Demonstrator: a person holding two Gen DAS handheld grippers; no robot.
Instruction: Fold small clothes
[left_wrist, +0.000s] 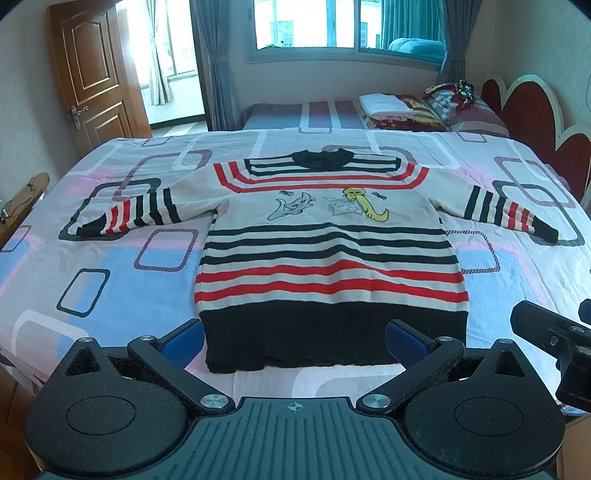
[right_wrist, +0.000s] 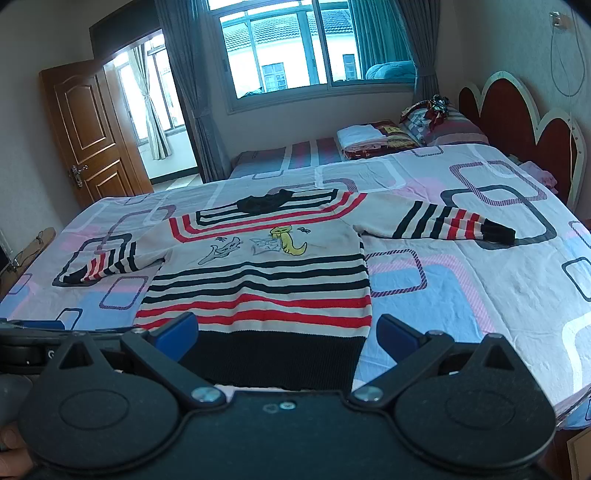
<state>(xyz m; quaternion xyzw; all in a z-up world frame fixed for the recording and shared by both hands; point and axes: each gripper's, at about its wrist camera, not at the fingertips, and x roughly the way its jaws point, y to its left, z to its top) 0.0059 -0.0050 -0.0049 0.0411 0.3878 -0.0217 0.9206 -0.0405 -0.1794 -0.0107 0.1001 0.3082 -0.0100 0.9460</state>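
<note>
A small striped sweater (left_wrist: 325, 251) lies flat and spread out on the bed, sleeves out to both sides, black hem nearest me. It has red and black stripes and cat drawings on the chest. It also shows in the right wrist view (right_wrist: 266, 280). My left gripper (left_wrist: 295, 341) is open and empty, hovering just above the black hem. My right gripper (right_wrist: 288, 338) is open and empty, over the hem's right part. The right gripper's body shows at the right edge of the left wrist view (left_wrist: 554, 339).
The bed sheet (left_wrist: 110, 266) has a rectangle pattern in blue, pink and white. Folded clothes (left_wrist: 391, 110) and pillows (left_wrist: 465, 107) sit on a second bed behind. A red headboard (left_wrist: 535, 118) stands at right, a wooden door (left_wrist: 92, 77) at left.
</note>
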